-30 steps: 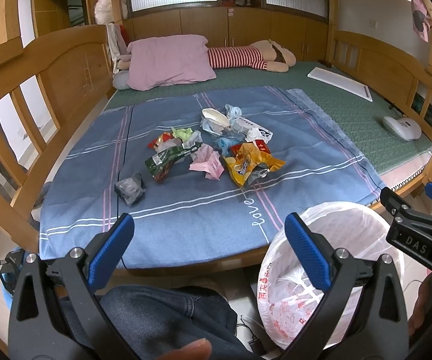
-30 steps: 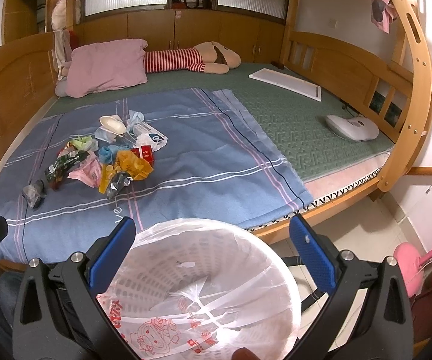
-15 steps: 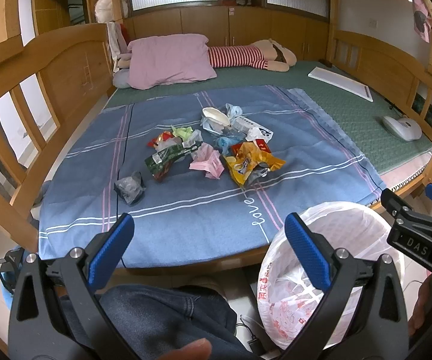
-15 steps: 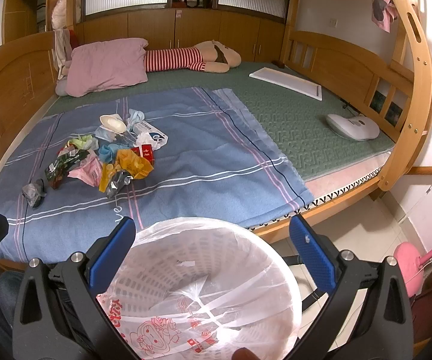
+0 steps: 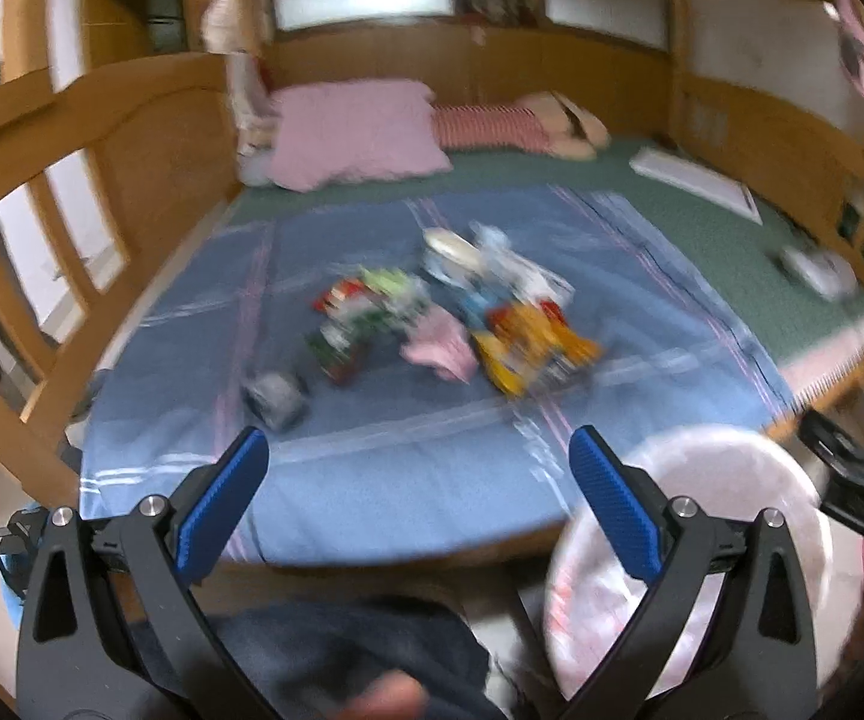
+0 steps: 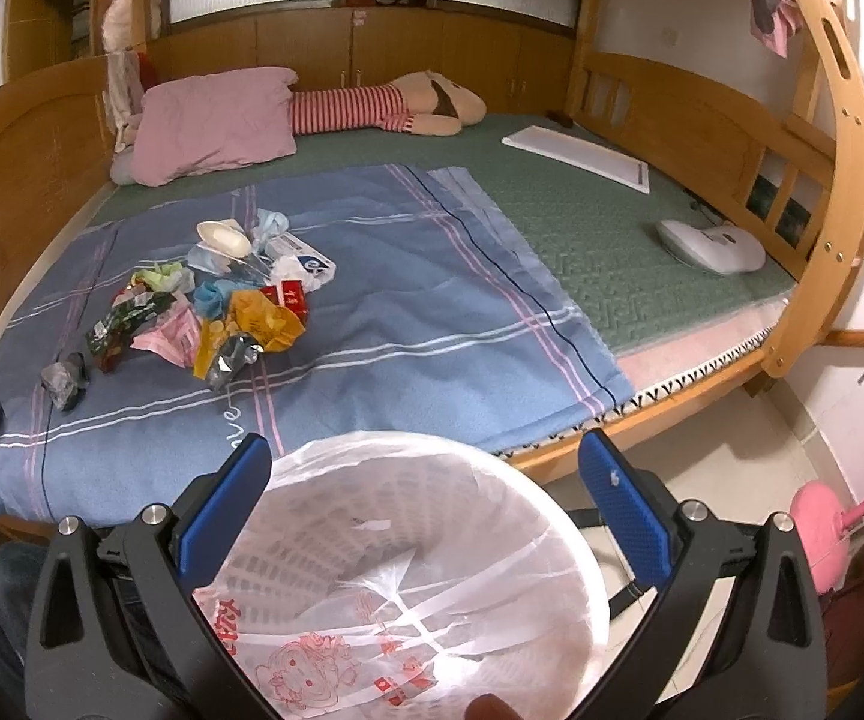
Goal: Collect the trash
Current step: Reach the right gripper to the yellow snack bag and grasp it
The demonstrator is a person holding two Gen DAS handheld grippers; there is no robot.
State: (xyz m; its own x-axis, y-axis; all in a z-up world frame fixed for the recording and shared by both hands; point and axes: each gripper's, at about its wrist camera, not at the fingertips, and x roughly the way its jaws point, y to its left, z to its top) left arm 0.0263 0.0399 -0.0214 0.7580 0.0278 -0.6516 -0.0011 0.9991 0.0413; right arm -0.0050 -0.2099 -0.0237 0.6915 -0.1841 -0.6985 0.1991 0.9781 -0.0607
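A pile of trash (image 6: pixel 210 300), with wrappers, tissue and packets, lies on the blue striped sheet (image 6: pixel 408 324) of the bed; it also shows blurred in the left wrist view (image 5: pixel 444 318). A grey crumpled piece (image 5: pixel 273 399) lies apart at the left. A white basket lined with a plastic bag (image 6: pixel 408 576) stands on the floor at the bed's front edge, right under my right gripper (image 6: pixel 423 507), which is open and empty. My left gripper (image 5: pixel 411 501) is open and empty above the sheet's near edge, left of the basket (image 5: pixel 702 540).
Wooden bed rails stand left and right (image 6: pixel 702 114). A pink pillow (image 6: pixel 216 120) and a striped plush toy (image 6: pixel 384 108) lie at the head. A white board (image 6: pixel 576 159) and a white device (image 6: pixel 711 246) lie on the green mat. Pink slippers (image 6: pixel 816 516) are on the floor.
The left wrist view is now blurred and the trash pile looks nearer: my left gripper is moving forward toward the bed. The right gripper has barely moved.
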